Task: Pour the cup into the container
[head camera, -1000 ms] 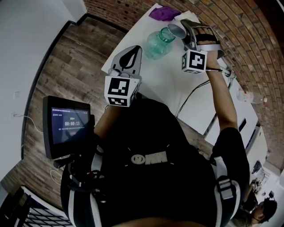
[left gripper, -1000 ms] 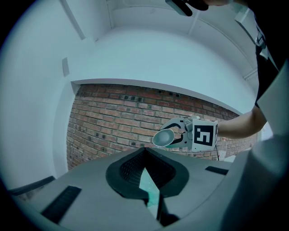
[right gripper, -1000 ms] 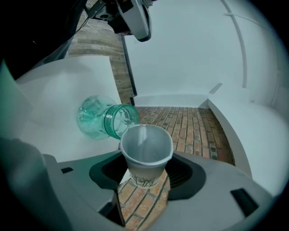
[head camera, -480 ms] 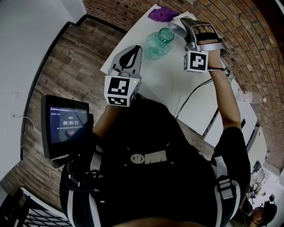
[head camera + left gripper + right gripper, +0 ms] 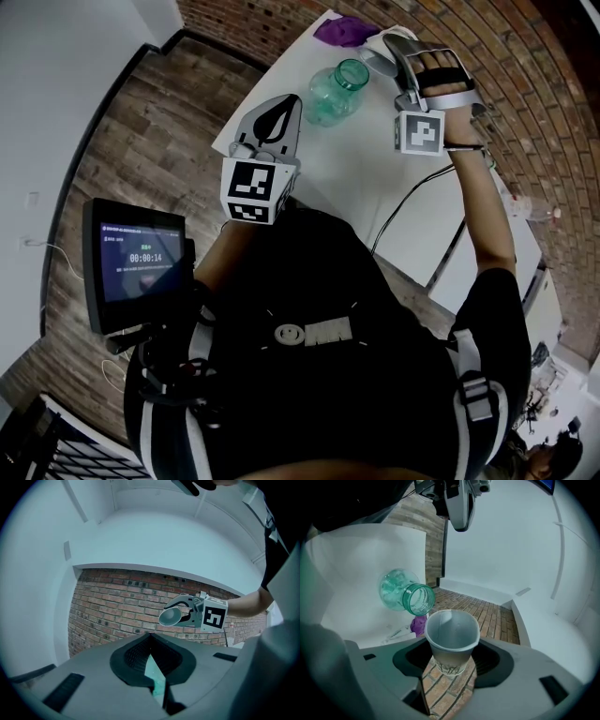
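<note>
1. Right gripper (image 5: 451,662) has its jaws set wide and clamped on the lower part of a paper cup (image 5: 452,632). The cup hangs in the air over the far side of the table, rolled to the left with its open end leading.
2. Whether anything is inside the cup cannot be made out.
3. Just left of the cup and below it, the glass jar (image 5: 336,92) stands upright on the white table (image 5: 375,187). The cup's rim sits just beside the jar's open mouth, not plainly over it.
4. The pour therefore seems to turn on tipping further left, with the rim above that mouth.
5. Nearer the person, the left gripper (image 5: 287,107) hangs empty with its jaws together, well apart from the jar. The right hand is the closer one.
6. Beyond the jar, at the far edge, lies a purple cloth (image 5: 345,26).
</note>
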